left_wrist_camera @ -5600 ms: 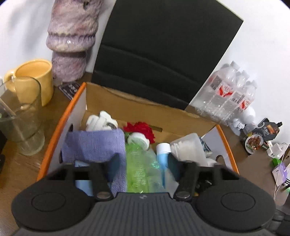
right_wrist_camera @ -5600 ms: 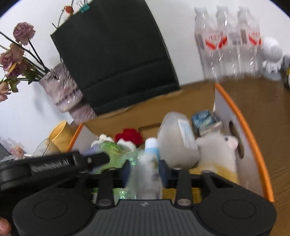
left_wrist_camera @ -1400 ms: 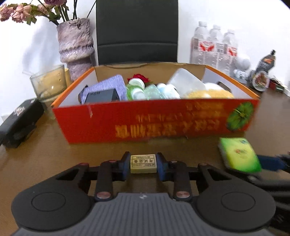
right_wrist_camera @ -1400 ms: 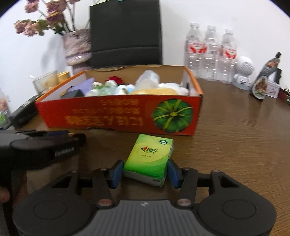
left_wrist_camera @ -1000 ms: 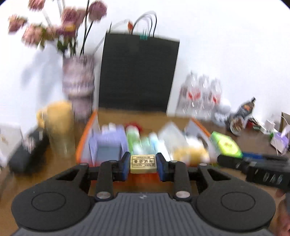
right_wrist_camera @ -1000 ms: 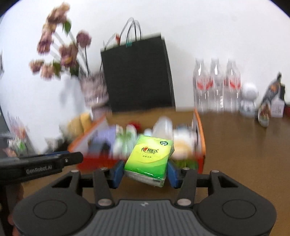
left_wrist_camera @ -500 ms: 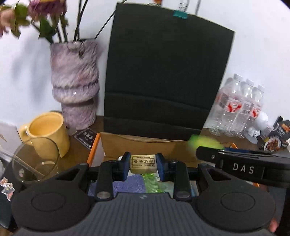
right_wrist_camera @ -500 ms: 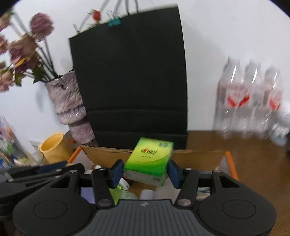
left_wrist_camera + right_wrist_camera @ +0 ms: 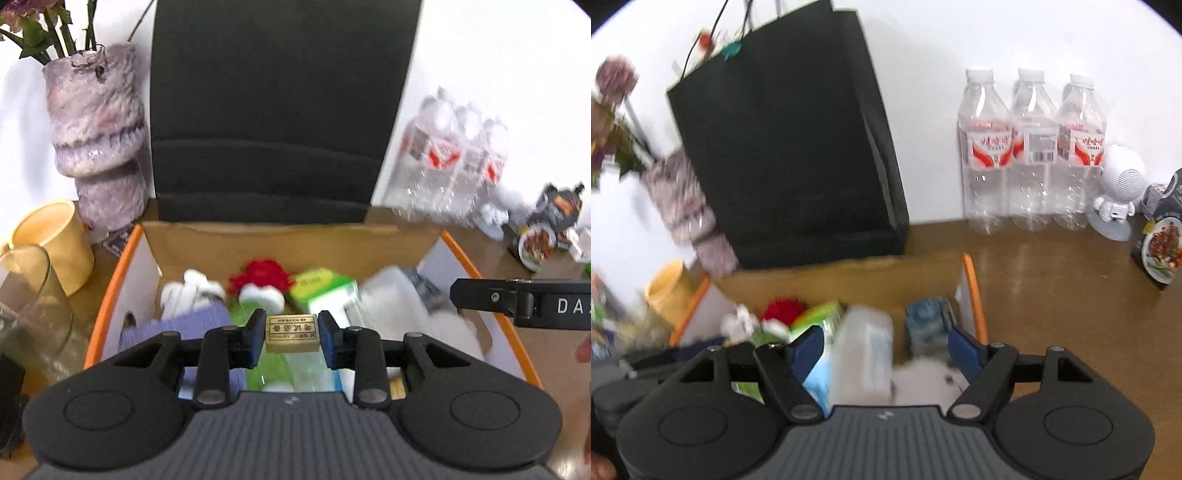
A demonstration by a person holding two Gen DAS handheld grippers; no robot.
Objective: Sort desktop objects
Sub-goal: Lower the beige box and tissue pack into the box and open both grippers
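Half a second back the right tongs point(image 9: 884, 350) clamped the green tissue pack point(image 9: 321, 290); now their jaws stand wide apart and bare, and the pack lies tilted in the cardboard box point(image 9: 273, 240), mid-frame in the left view, between the red flower point(image 9: 258, 275) and a clear plastic container point(image 9: 388, 295). Likely it was let go above the box so it would land among the sorted things. Left tongs point(image 9: 291, 334) hover low over the box, pinched tight on a small tan eraser point(image 9: 292, 333), probably bound for the same box.
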